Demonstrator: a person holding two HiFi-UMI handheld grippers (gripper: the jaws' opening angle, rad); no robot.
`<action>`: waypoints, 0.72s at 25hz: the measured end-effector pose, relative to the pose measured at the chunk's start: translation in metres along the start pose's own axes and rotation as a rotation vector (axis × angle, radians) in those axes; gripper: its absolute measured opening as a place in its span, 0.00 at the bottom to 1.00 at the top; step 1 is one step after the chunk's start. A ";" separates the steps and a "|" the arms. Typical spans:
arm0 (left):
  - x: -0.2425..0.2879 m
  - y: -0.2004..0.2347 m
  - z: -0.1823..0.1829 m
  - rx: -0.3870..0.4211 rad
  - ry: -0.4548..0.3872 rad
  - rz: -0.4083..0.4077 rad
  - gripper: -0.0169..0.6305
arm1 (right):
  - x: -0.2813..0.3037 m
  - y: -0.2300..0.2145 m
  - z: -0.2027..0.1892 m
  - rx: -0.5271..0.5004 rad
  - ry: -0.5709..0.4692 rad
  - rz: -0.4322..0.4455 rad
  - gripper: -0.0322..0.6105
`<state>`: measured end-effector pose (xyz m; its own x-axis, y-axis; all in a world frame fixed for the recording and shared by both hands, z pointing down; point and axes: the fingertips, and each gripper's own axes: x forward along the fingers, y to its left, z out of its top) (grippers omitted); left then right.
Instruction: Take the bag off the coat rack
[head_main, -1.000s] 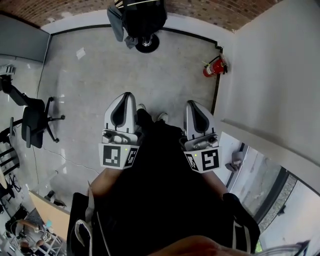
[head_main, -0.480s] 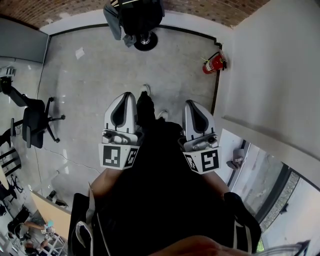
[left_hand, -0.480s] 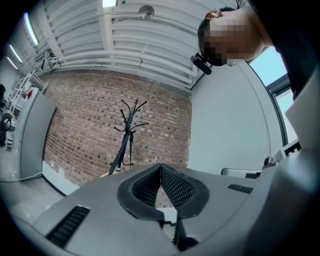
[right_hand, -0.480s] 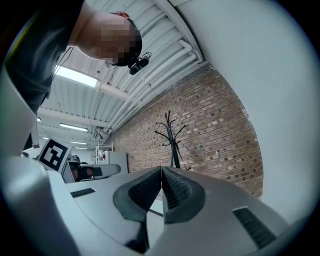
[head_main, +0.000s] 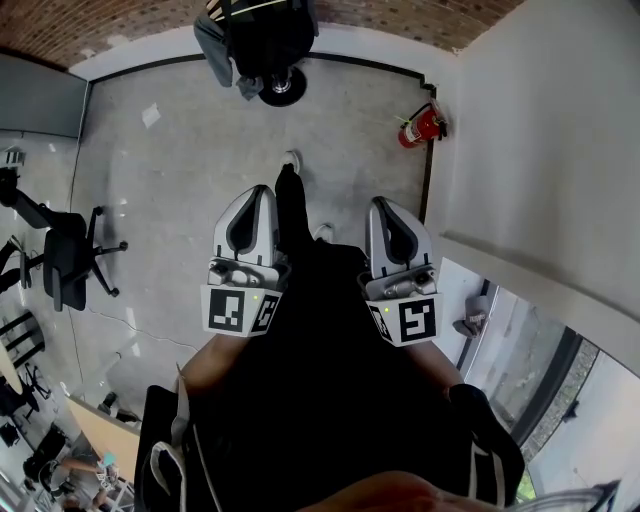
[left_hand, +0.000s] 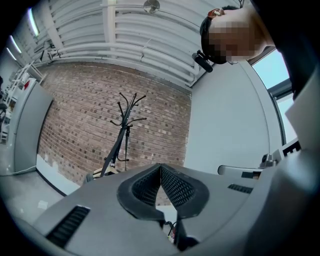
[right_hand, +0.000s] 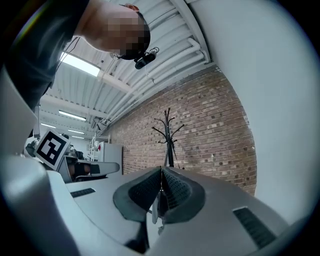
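The bag on the coat rack may be merely shoved: left gripper and right gripper are closed, empty.

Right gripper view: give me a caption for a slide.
Shut right tongs pointing at the coat rack in front of the brick wall.

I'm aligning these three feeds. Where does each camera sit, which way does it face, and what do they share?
Head view: on the person's head, looking steeply down at the grey floor; shows left gripper, right gripper, black-clad legs; black coat rack ahead.
Left gripper view: rides the left gripper, looks level along its shut jaws at the rack and red brick wall; person's head above.
Right gripper view: same from the right gripper; head upper left.
Shared: all three show the rack.
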<state>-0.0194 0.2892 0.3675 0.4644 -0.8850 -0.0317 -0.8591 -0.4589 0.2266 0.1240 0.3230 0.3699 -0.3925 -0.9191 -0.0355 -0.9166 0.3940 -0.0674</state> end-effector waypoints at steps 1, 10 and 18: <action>0.006 0.001 0.001 -0.001 -0.002 -0.013 0.06 | 0.004 -0.004 0.001 -0.001 0.002 -0.013 0.08; 0.072 0.006 -0.003 -0.013 0.031 -0.091 0.06 | 0.050 -0.036 -0.001 0.005 0.021 -0.055 0.08; 0.117 0.030 0.003 -0.028 0.041 -0.093 0.06 | 0.109 -0.058 -0.002 0.026 0.048 -0.056 0.08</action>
<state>0.0083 0.1717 0.3675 0.5508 -0.8345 -0.0142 -0.8057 -0.5361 0.2518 0.1343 0.2004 0.3717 -0.3446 -0.9386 0.0168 -0.9352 0.3417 -0.0935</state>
